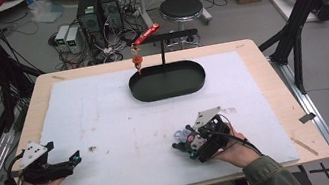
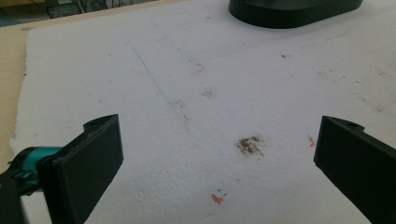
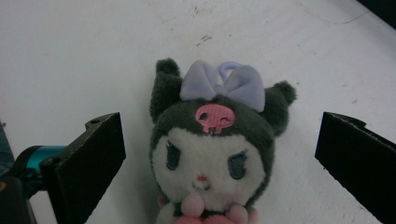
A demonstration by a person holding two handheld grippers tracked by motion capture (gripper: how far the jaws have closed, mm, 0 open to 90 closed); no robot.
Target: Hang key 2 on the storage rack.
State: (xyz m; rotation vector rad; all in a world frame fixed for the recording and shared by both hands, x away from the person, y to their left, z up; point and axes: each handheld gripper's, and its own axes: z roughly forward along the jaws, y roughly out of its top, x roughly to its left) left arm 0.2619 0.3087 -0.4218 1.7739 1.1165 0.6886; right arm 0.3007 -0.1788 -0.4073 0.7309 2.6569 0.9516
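A small plush toy (image 3: 212, 147) with a dark hood, white face, pink skull mark and lilac bow lies on the white mat between the wide-apart jaws of my right gripper (image 3: 219, 158), untouched by either jaw. From above, the toy (image 1: 182, 134) peeks out at the tip of my right gripper (image 1: 184, 142), near the front right of the mat. My left gripper (image 1: 76, 158) rests at the front left, open, with bare stained mat (image 2: 210, 107) between its jaws (image 2: 217, 161). A black oval tray (image 1: 167, 80) with a T-shaped stand (image 1: 168, 36) sits at the back; a red keychain (image 1: 145, 35) hangs from the stand's left end.
The white foam mat (image 1: 121, 120) covers most of the wooden table (image 1: 273, 89). Black frame posts (image 1: 300, 9) rise at the right and left. A stool (image 1: 181, 7), computers and cables stand on the floor behind the table.
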